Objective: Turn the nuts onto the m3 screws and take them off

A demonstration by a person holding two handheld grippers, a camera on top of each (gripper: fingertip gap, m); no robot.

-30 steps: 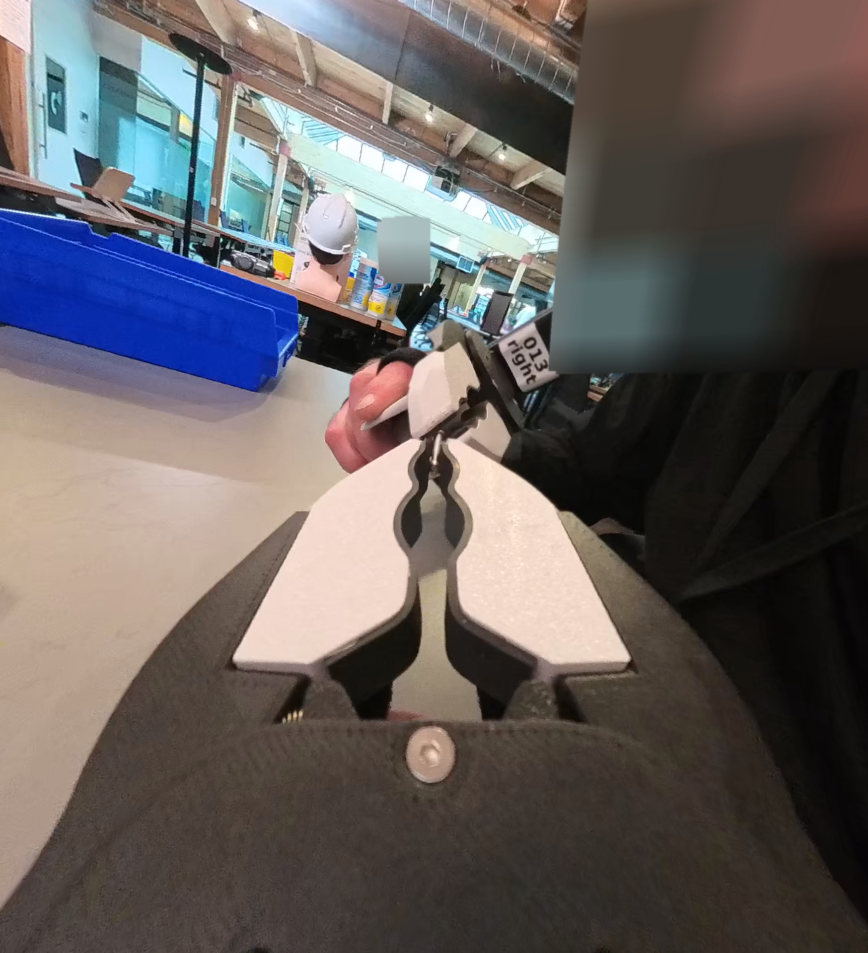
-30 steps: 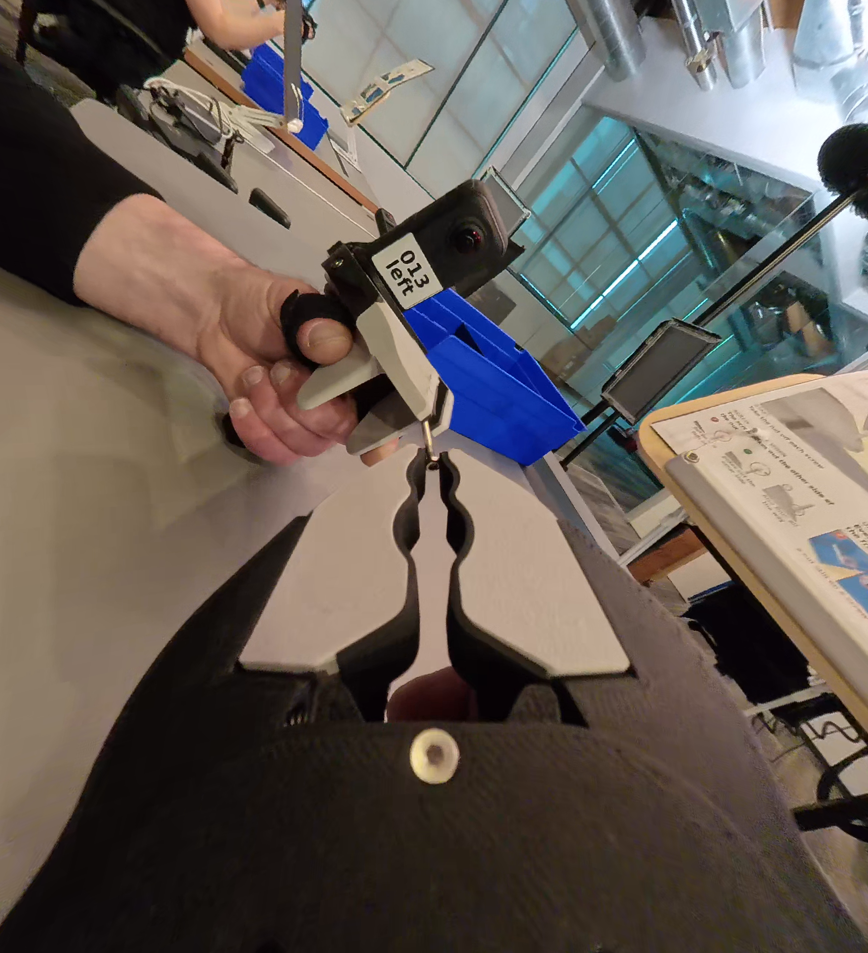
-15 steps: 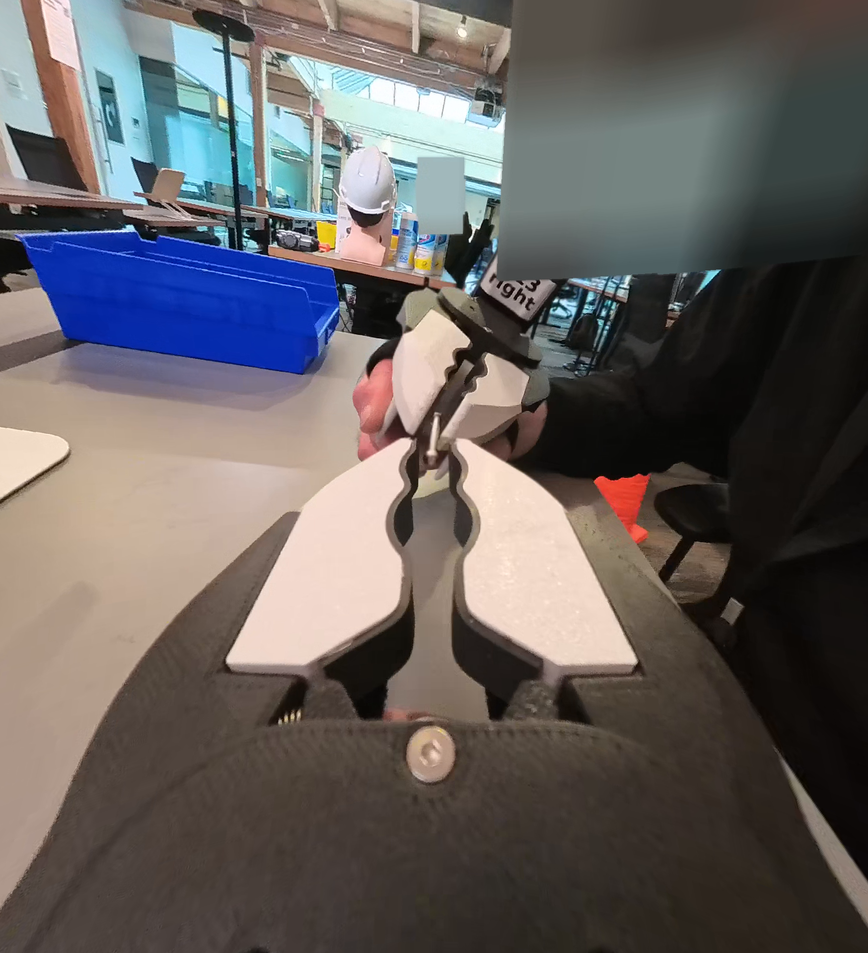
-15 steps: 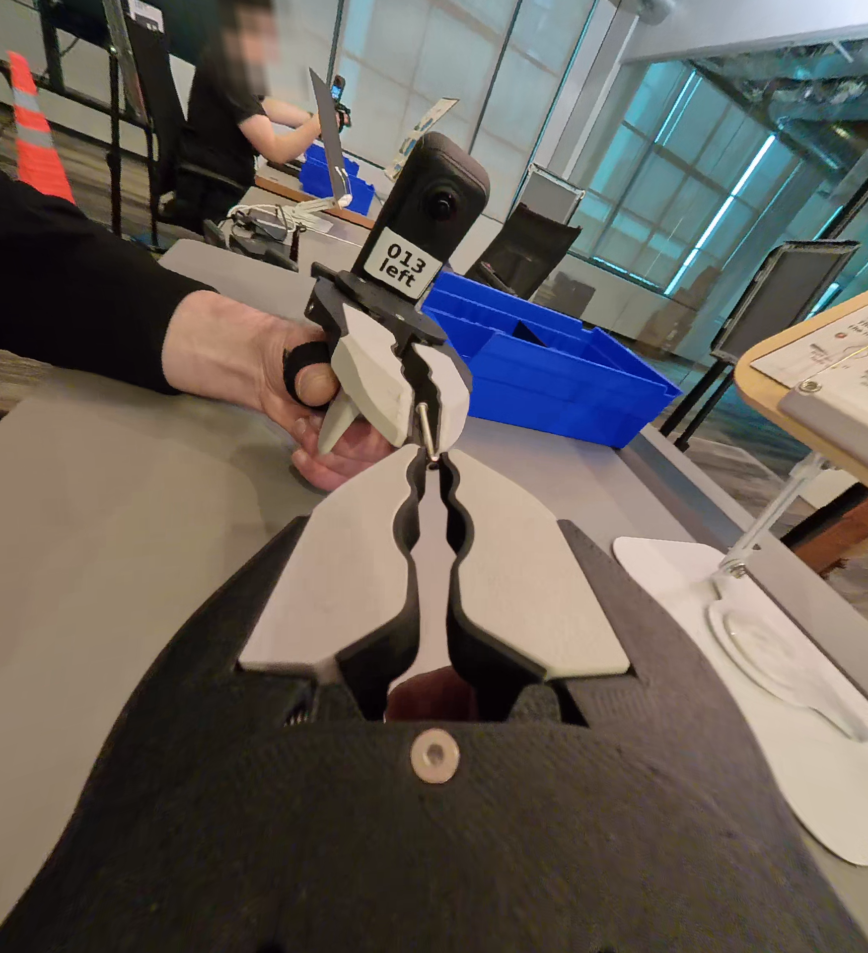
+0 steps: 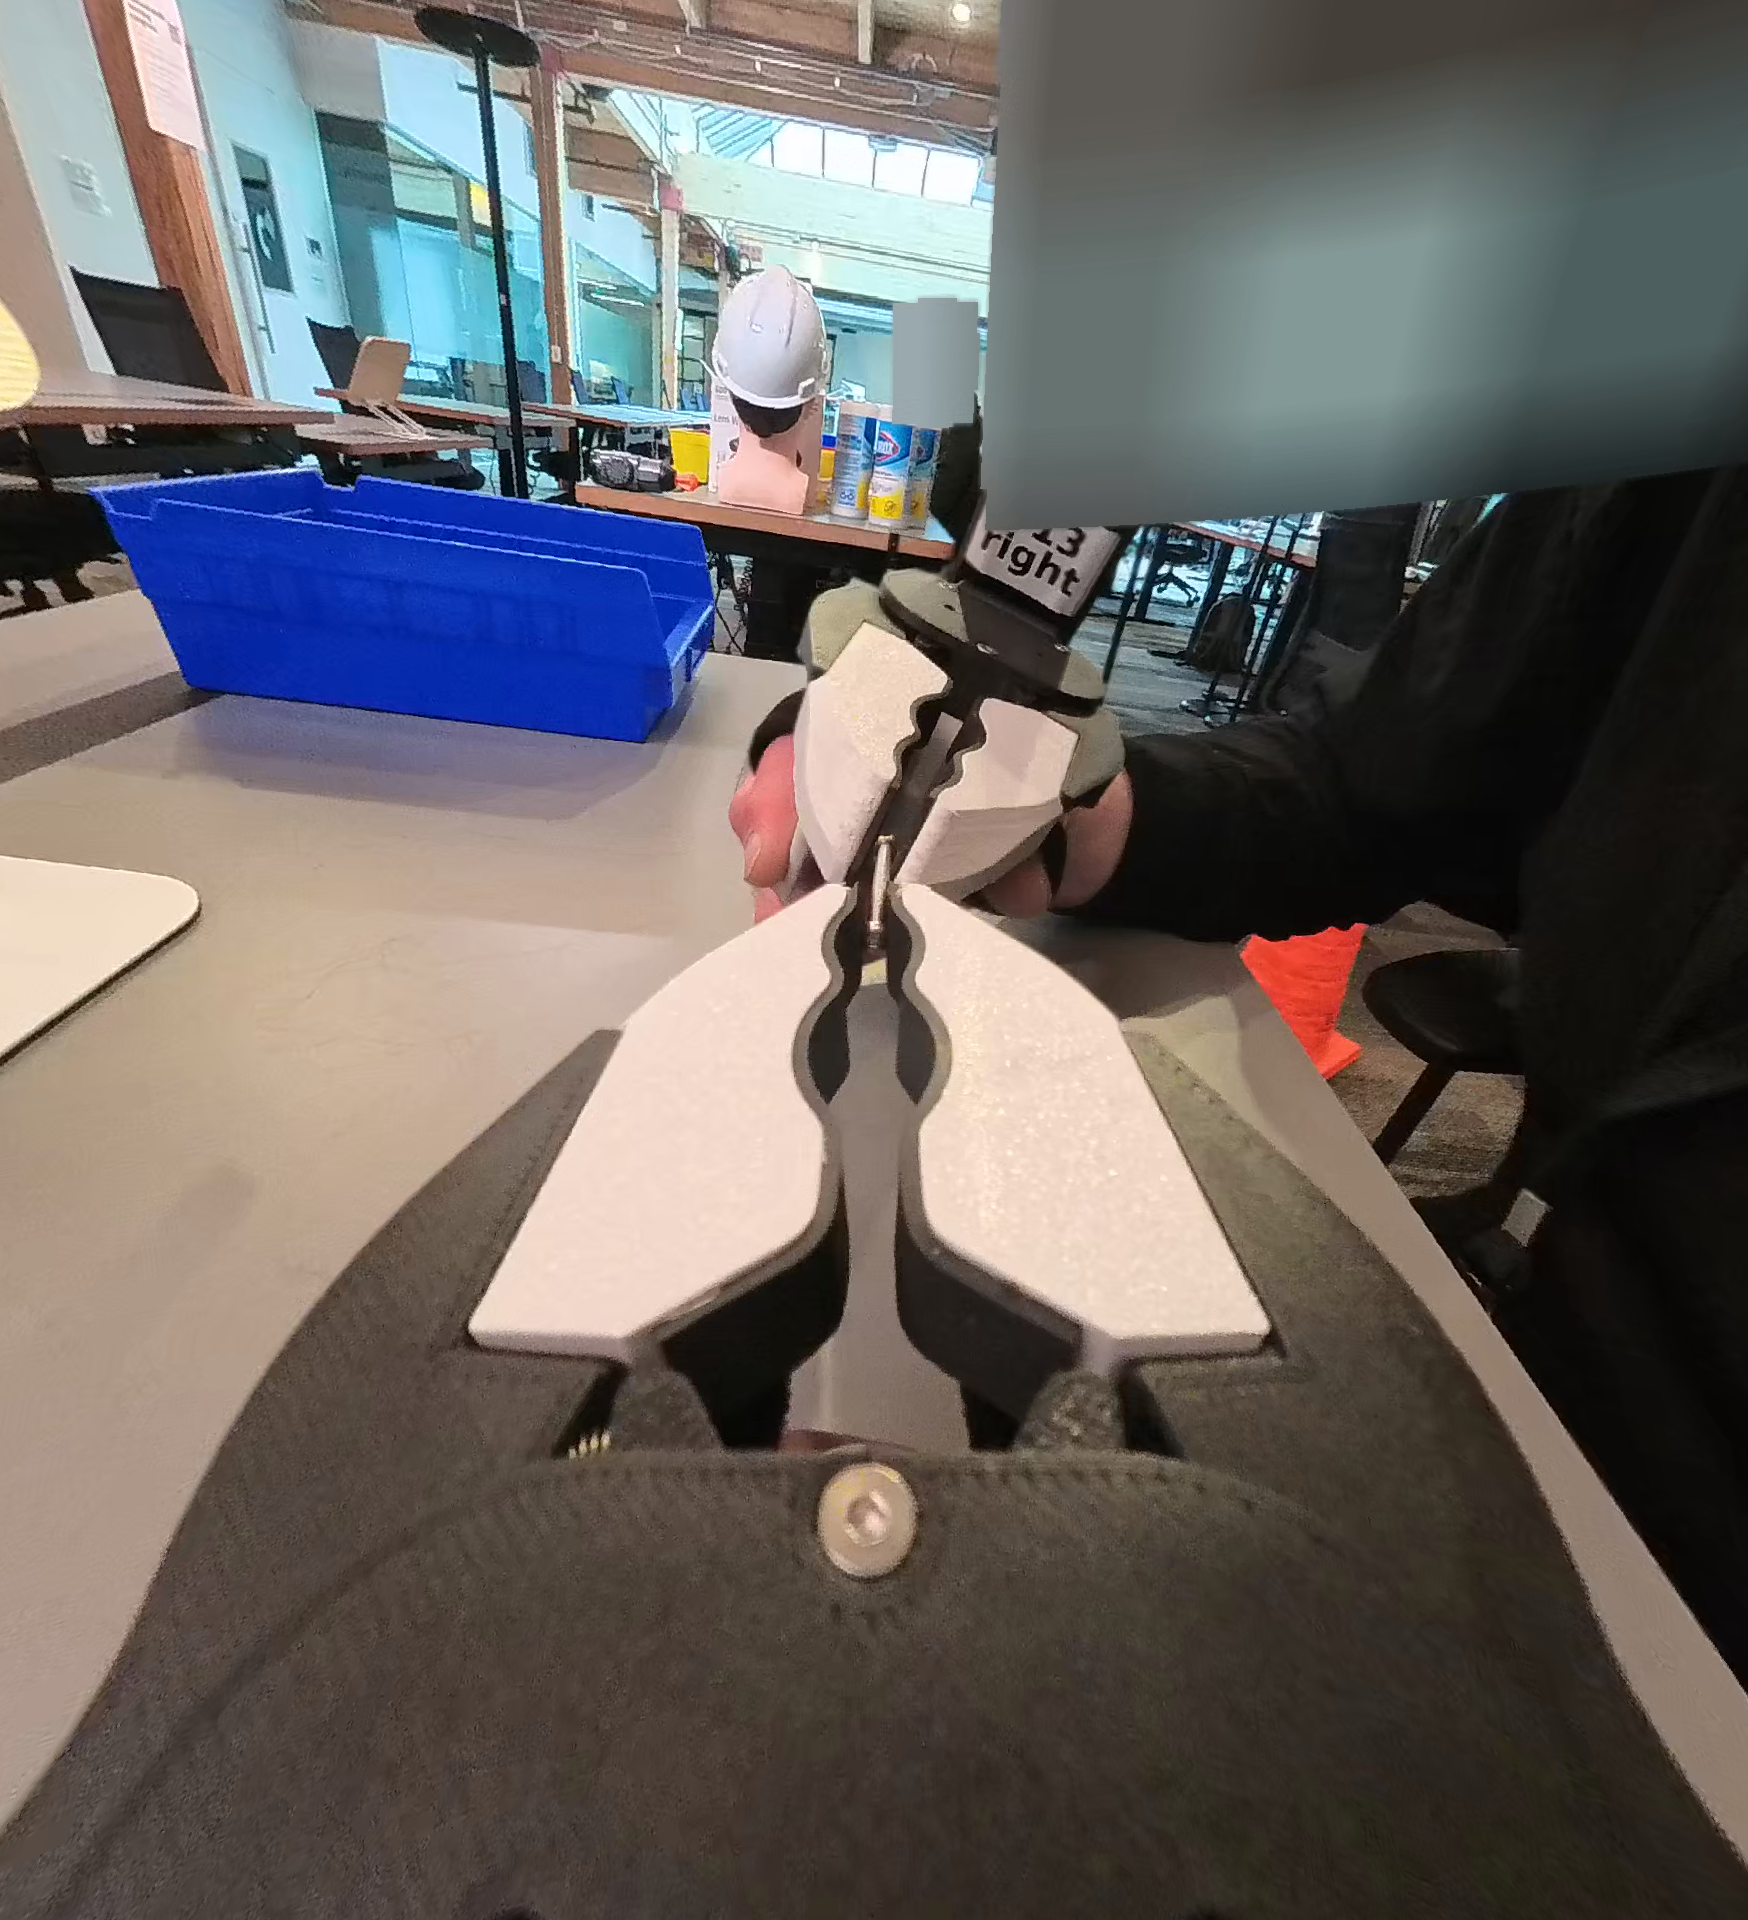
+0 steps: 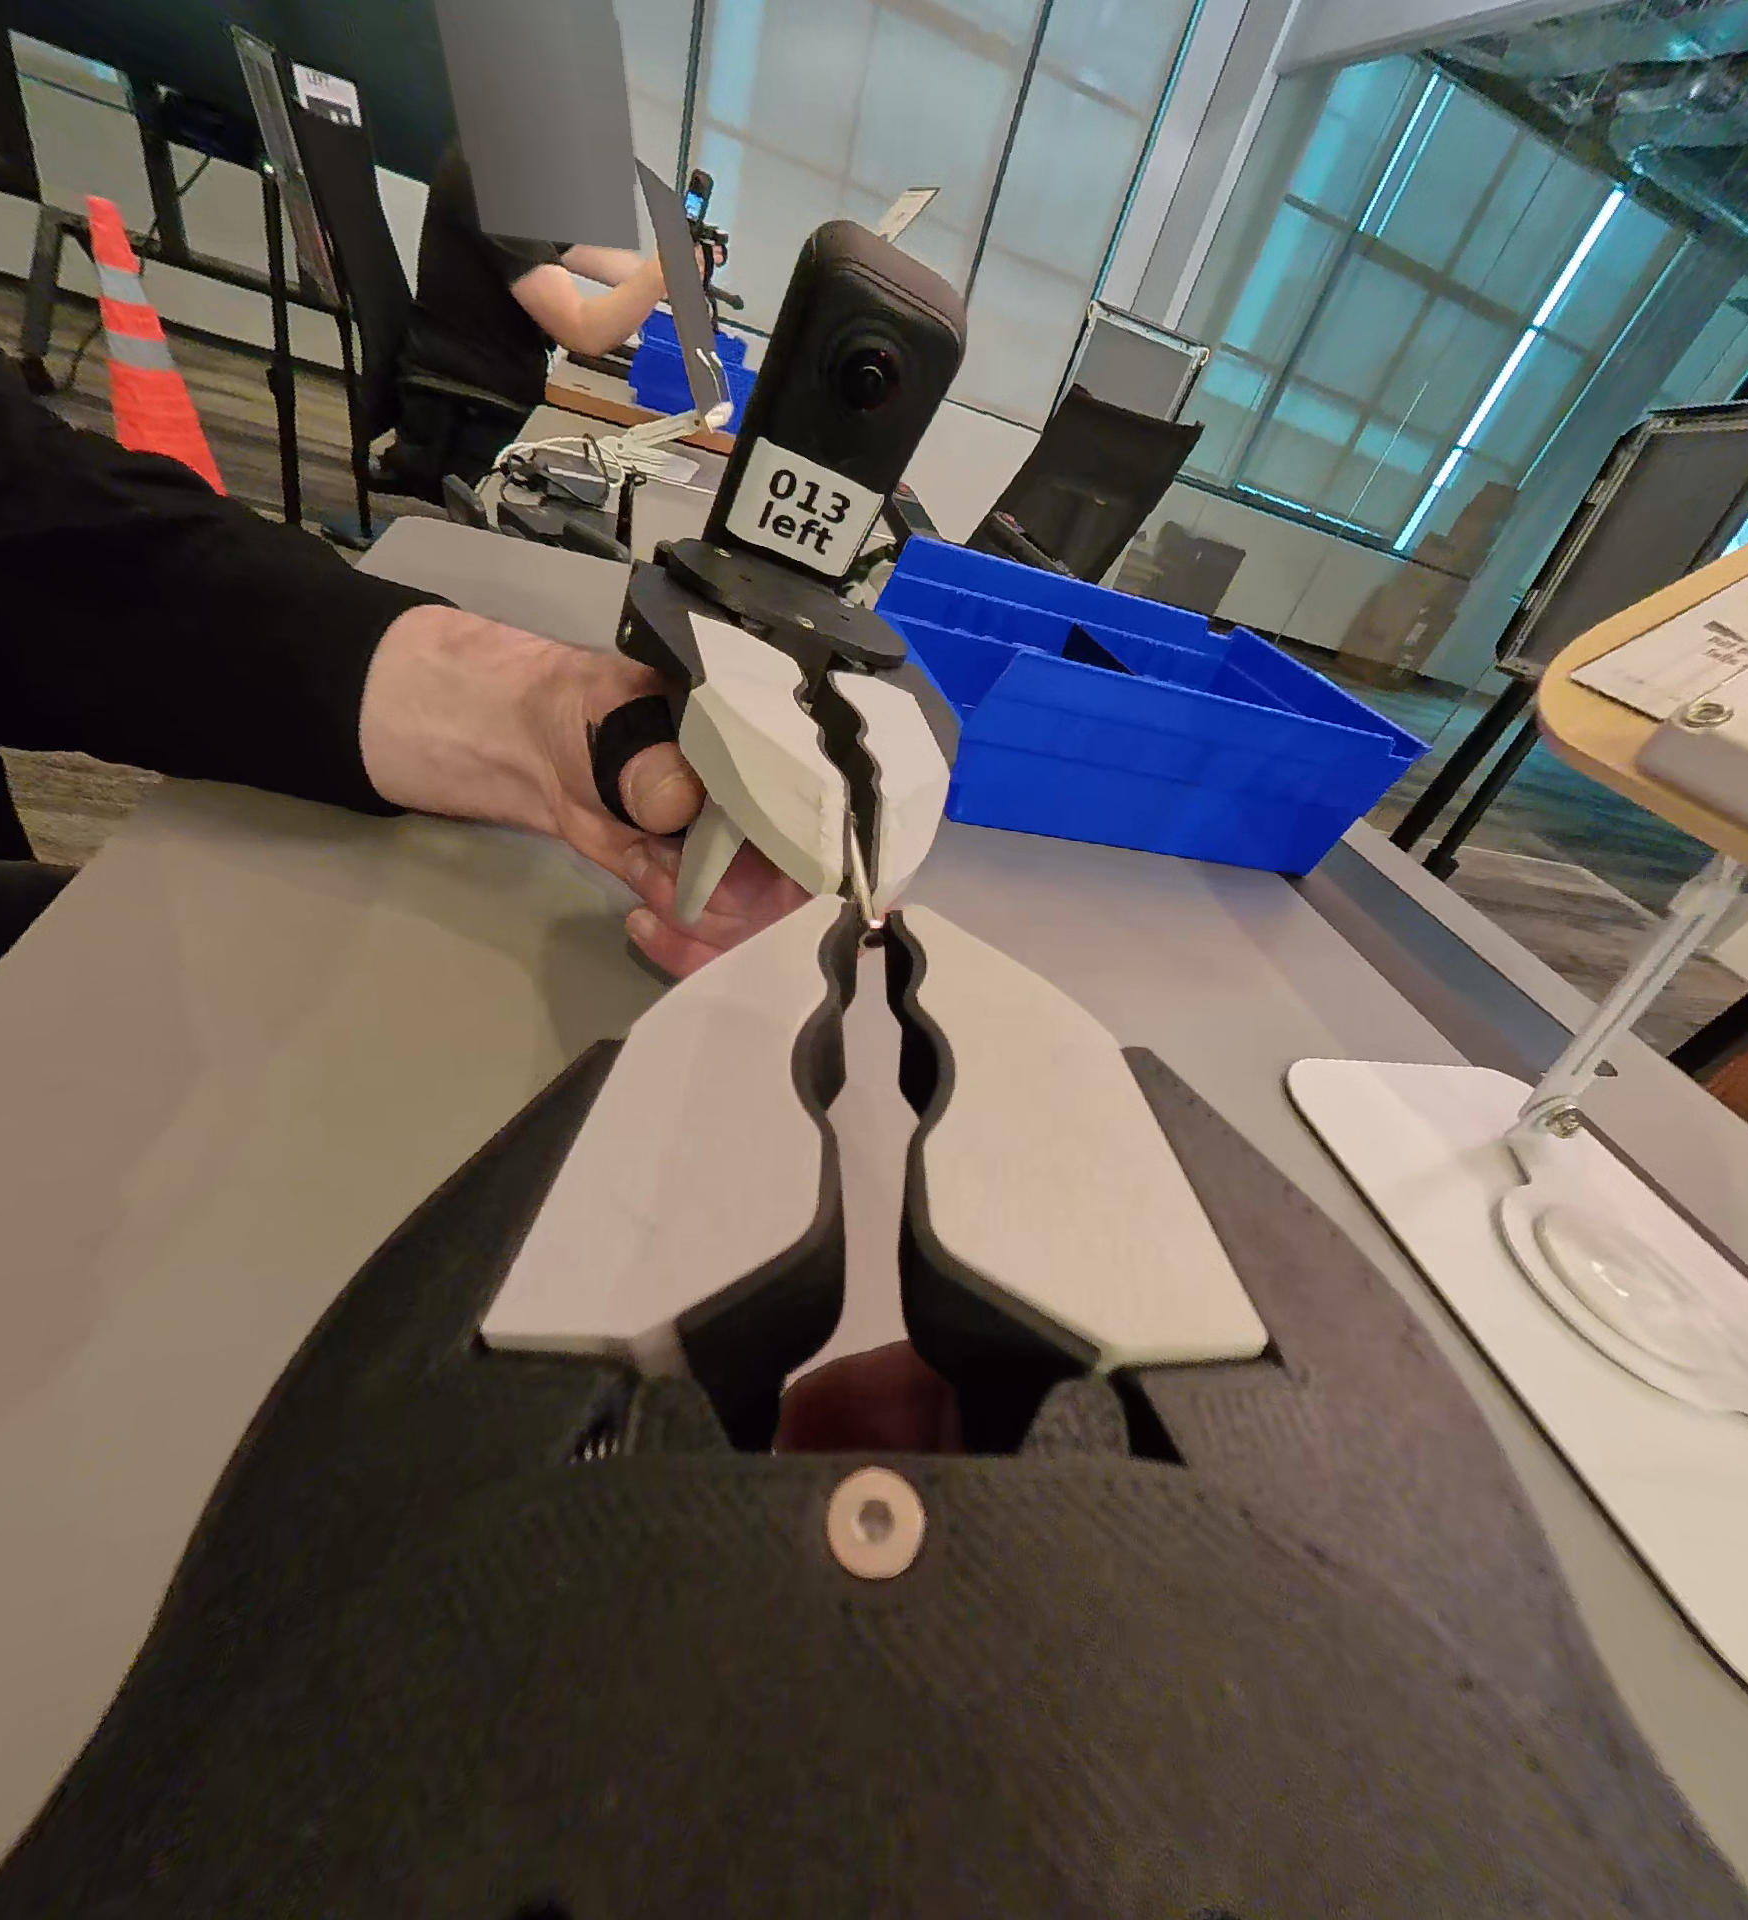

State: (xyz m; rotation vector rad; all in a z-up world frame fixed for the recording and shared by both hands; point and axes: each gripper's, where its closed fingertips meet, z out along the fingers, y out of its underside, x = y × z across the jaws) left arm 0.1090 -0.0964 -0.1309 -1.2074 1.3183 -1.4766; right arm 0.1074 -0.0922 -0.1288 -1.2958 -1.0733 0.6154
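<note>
Fingers (image 5: 704, 1081) of both grippers pinch one thin screw (image 5: 878, 881) (tips meeting), its long axis running between them.

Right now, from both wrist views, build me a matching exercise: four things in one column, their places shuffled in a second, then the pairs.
Things:
1. screw
2. blue bin
3. orange cone
4. white hard hat

Places:
A. on a mannequin head, on a far table
B. on the floor, past the table edge
C. on the grey table, beyond the grippers
D. pinched between the tips of the left gripper and the right gripper

Pairs: 1-D, 2-C, 3-B, 4-A
</note>
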